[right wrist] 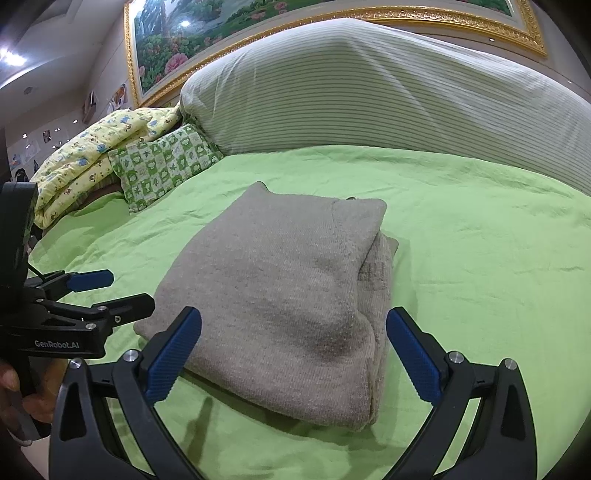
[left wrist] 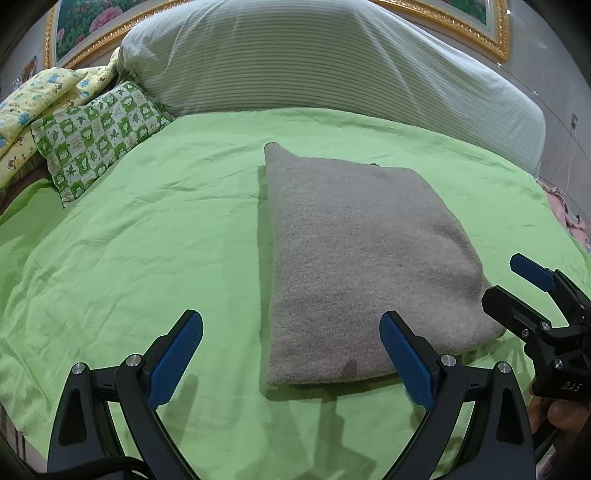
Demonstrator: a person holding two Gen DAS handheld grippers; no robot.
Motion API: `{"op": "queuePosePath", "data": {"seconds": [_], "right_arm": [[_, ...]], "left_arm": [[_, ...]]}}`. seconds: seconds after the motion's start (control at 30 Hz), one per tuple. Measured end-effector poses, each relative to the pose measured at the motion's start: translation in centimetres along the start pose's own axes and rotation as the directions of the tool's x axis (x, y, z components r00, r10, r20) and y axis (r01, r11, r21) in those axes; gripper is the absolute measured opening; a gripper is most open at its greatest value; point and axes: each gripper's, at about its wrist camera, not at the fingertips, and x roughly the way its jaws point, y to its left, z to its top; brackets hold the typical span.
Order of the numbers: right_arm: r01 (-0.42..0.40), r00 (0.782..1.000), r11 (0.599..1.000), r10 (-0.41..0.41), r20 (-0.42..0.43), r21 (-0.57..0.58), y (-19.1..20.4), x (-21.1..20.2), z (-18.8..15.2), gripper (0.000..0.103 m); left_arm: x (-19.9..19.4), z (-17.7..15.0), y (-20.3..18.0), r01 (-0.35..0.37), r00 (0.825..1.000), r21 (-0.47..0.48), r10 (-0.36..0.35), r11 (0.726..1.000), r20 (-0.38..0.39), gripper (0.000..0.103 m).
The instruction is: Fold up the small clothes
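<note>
A grey knitted garment (left wrist: pixel 354 258) lies folded into a thick rectangle on the green bedsheet (left wrist: pixel 147 240). My left gripper (left wrist: pixel 291 332) hovers open just before its near edge, nothing between the blue pads. The right gripper (left wrist: pixel 517 284) shows at the right edge of the left wrist view, beside the garment's near right corner, open. In the right wrist view the folded garment (right wrist: pixel 288 295) sits ahead with its stacked layers visible on the right side. My right gripper (right wrist: pixel 293 332) stands open over its near edge. The left gripper (right wrist: pixel 110 291) appears at left, open.
A large striped pillow (left wrist: pixel 332 62) lies across the head of the bed. A green checked small pillow (left wrist: pixel 96 136) and a yellow printed quilt (left wrist: pixel 40 103) sit at the far left. A gold-framed painting (right wrist: pixel 221 22) hangs behind. A hand (right wrist: pixel 14 387) holds the left gripper's handle.
</note>
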Motion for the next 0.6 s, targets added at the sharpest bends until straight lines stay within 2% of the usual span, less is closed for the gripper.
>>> {"op": "queuePosePath", "data": {"seconds": [0.6], "right_arm": [[-0.004,1.000,1.000,0.004,0.005,-0.005,-0.09,0.09,0.40,0.101]], "left_arm": [[-0.11,0.14,-0.05,0.001,1.000,-0.001,-0.001,1.000,0.002,0.097]]}}
